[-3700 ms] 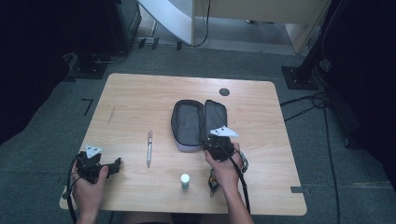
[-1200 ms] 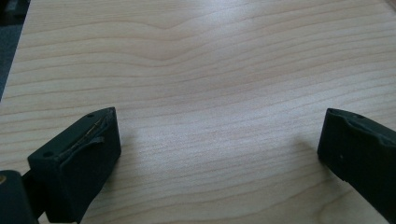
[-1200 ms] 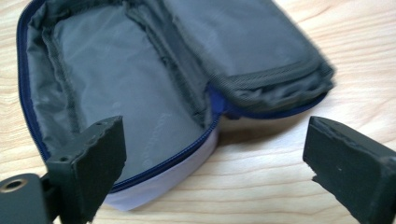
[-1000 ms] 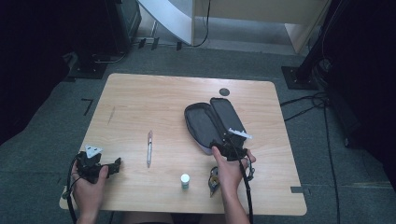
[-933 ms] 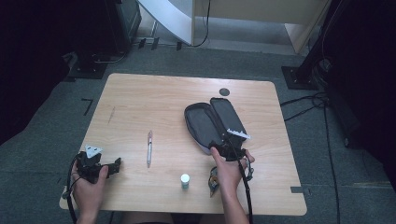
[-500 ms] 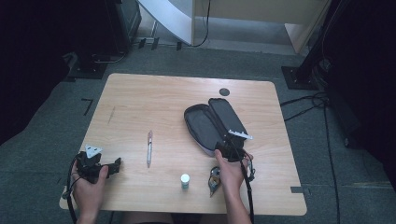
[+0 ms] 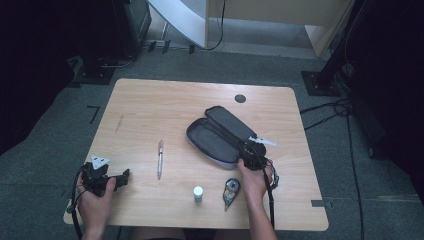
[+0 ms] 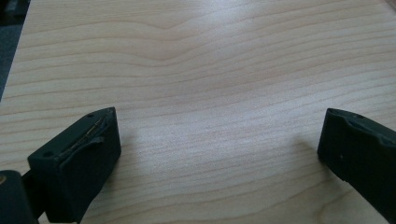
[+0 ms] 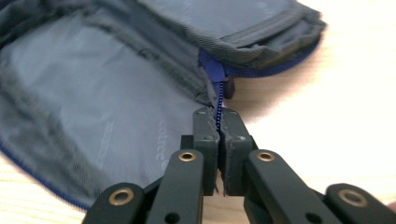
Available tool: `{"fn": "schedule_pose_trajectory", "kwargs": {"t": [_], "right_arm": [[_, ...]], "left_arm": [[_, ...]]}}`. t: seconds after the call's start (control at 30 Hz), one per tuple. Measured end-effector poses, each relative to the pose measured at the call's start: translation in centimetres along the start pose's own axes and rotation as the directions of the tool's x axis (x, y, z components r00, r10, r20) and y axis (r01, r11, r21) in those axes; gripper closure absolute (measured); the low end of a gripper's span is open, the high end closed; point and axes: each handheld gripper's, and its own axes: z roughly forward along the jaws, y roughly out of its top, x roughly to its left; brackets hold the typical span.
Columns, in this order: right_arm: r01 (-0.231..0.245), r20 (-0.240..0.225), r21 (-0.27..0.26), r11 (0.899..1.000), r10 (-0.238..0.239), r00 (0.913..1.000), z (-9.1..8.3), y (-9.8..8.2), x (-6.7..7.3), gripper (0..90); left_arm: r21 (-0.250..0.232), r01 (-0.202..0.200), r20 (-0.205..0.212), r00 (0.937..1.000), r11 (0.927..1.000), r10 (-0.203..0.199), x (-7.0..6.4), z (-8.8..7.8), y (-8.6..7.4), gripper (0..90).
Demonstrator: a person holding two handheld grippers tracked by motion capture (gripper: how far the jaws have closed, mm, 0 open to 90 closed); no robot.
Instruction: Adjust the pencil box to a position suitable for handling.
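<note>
Since a second ago the right tongs [image 9: 218, 122] have just closed onto the one open pencil case's [image 7: 220, 136] edge mid-worktop [image 7: 150, 105], beside one pen [image 7: 160, 158], while the left tongs [image 8: 219, 140] gape empty.

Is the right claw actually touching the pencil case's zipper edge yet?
Touching. In the right gripper view the right claw has just closed: its jaws meet with the blue zipper edge of the open pencil case pinched between them.
</note>
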Motion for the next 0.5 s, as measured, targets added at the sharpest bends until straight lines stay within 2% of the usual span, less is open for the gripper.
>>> {"fn": "schedule_pose_trajectory", "kwargs": {"t": [0.23, 0.4, 0.43, 0.5], "right_arm": [[0.103, -0.022, -0.006, 0.995, -0.103, 0.9945, 0.3, 0.4, -0.1, 89.4], [0.221, -0.057, -0.022, 0.975, -0.222, 0.9734, 0.7, 0.9, -0.3, 89.5], [0.23, -0.054, -0.016, 0.973, -0.23, 0.9717, 0.7, 1.0, -0.3, 89.6], [0.275, -0.059, -0.028, 0.961, -0.276, 0.9593, 0.9, 1.3, -0.4, 89.6]], "left_arm": [[0.0, 0.0, 0.0, 1.0, 1.0, 0.0, 0.0, 0.0, 0.0, 0.0], [0.0, 0.0, 0.0, 1.0, 1.0, 0.0, 0.0, 0.0, 0.0, 0.0], [0.0, 0.0, 0.0, 1.0, 1.0, 0.0, 0.0, 0.0, 0.0, 0.0], [0.0, 0.0, 0.0, 1.0, 1.0, 0.0, 0.0, 0.0, 0.0, 0.0]]}}
